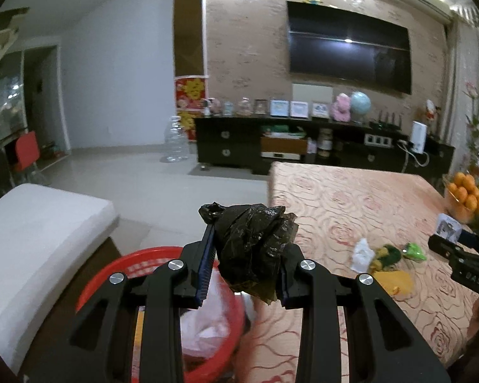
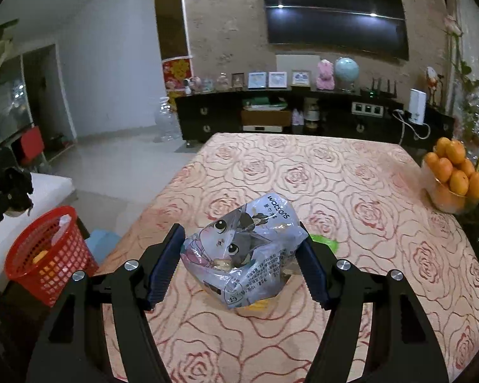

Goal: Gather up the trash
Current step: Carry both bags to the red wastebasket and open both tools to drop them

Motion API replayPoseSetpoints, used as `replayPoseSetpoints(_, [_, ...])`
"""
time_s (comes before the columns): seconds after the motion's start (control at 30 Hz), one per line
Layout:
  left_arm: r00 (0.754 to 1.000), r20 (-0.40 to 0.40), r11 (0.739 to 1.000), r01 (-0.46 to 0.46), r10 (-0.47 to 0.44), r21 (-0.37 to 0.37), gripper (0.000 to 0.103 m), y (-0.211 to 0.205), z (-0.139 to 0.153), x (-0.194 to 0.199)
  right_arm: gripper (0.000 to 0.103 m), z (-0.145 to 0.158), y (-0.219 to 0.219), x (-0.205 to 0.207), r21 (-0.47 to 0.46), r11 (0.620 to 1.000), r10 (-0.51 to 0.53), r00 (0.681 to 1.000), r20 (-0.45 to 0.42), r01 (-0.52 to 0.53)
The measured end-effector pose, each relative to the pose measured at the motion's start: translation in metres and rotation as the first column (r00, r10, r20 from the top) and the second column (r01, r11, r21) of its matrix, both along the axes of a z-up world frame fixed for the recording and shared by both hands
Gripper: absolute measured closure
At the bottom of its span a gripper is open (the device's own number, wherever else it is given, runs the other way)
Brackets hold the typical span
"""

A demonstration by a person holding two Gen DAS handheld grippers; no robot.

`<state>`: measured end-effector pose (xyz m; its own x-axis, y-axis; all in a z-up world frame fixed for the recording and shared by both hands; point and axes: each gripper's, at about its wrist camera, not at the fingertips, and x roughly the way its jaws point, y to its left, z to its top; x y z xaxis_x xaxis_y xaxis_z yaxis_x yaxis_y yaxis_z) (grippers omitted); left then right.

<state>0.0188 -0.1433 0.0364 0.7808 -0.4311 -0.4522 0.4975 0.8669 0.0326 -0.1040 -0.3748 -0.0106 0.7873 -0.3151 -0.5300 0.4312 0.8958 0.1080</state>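
— Trash first: where is it?

— I have a crumpled black plastic bag (image 1: 254, 252) pinched in my left tongs (image 1: 244, 266); both pads press into it. It hangs in the air over the near edge of the worktop (image 1: 361, 198), just beside the red basket (image 1: 118, 266), which stands on the floor to the left of the worktop. The basket already holds a white bag (image 1: 204, 322) and something yellow.

— And your right side?

— My right tongs (image 2: 239, 263) are spread wide around a printed wrapper (image 2: 244, 252) with a cartoon cat on it. The right pad touches or nearly touches the wrapper; on the left I see a gap between pad and wrapper. I cannot tell whether the wrapper rests on the worktop or is lifted off it.

— Anything else lying about?

— From the left camera I see a white scrap (image 1: 362, 253), a green and yellow wrapper (image 1: 388, 255), a bright green piece (image 1: 415, 252) and a yellow piece (image 1: 396, 282), all close together on the rose-patterned cloth. A bowl of oranges (image 2: 453, 175) sits at the worktop's right edge, well apart from them.
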Motion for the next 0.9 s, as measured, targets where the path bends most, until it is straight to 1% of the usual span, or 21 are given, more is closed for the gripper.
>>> replayPoseSetpoints(0.1, [1.0,-0.006,1.0,-0.031,0.031,-0.005,0.073,0.014,-0.001,0.006,0.037,0.001,0.009,0.007,-0.005,1.0,0.021,1.0,-0.001,-0.021])
replayPoseSetpoints(0.33, [0.997,-0.029,0.997,-0.076,0.076,-0.008,0.073,0.031,-0.006,0.019,0.037,0.001,0.023,0.024,0.007,0.998,0.062,0.998,-0.011,-0.062])
replayPoseSetpoints(0.57, [0.992,-0.042,0.993,-0.121,0.12,-0.007,0.073,0.054,-0.01,0.031,0.037,0.005,0.046,0.047,0.012,0.991,0.132,0.991,-0.021,-0.132])
replayPoseSetpoints(0.8, [0.984,-0.066,0.986,-0.166,0.165,-0.014,0.073,0.075,-0.01,0.042,0.037,0.015,0.071,0.072,0.02,0.975,0.223,0.974,-0.024,-0.223])
replayPoseSetpoints(0.9, [0.981,-0.073,0.983,-0.182,0.181,-0.017,0.073,0.082,-0.011,0.046,0.037,0.022,0.083,0.086,0.027,0.961,0.274,0.961,-0.024,-0.274])
